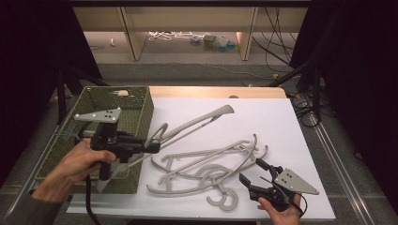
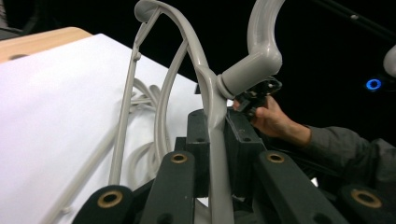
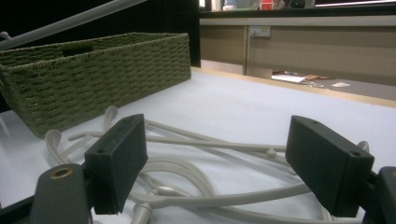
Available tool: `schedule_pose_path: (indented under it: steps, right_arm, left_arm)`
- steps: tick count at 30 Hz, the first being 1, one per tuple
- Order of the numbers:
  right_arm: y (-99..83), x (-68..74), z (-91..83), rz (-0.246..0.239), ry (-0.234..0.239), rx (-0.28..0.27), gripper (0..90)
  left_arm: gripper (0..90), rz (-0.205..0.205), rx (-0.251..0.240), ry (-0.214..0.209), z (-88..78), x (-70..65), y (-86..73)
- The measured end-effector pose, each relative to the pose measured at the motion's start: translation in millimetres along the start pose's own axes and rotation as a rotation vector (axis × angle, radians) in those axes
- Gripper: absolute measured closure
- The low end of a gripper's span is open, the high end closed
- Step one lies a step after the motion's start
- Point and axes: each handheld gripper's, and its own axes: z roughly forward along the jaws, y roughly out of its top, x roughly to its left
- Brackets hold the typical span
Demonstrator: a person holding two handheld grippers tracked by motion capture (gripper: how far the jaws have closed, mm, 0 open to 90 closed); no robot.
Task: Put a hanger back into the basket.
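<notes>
Left gripper point(image 1: 152, 146) pinches grey hanger point(image 1: 197, 123) at neck, jaws pressed on it; hanger lifted off white board point(image 1: 281, 122), beside green basket point(image 1: 136, 112). Right gripper point(image 1: 256, 172) jaws spread, nothing between, near heap of hangers point(image 1: 206, 164) lying on board.

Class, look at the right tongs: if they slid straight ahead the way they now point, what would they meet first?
Most likely the pile of grey hangers on the white sheet, which lies just ahead between the open right tongs. The green woven basket lies farther back; depth is hard to judge.
</notes>
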Motion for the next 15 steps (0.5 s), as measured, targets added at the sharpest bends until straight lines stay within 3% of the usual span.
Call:
schedule_pose_path:
  steps: [6,10,11,15]
  right_arm:
    - [-0.4,-0.7,0.6,-0.003,0.003,-0.004,21.3]
    - [-0.8,-0.2,1.7,0.000,0.000,-0.020,21.3]
    - [-0.3,-0.6,0.2,-0.002,0.001,0.002,21.3]
    - [-0.4,-0.4,0.8,-0.004,-0.003,0.001,21.3]
  left_arm:
    - [80.8,0.007,-0.026,0.070,-27.1,6.9,5.7]
    - [80.7,-0.008,-0.041,0.134,-45.7,16.8,6.1]
    - [80.8,-0.017,-0.038,0.164,-53.4,21.9,5.3]
    - [80.7,-0.038,-0.031,0.208,-66.1,30.5,3.7]
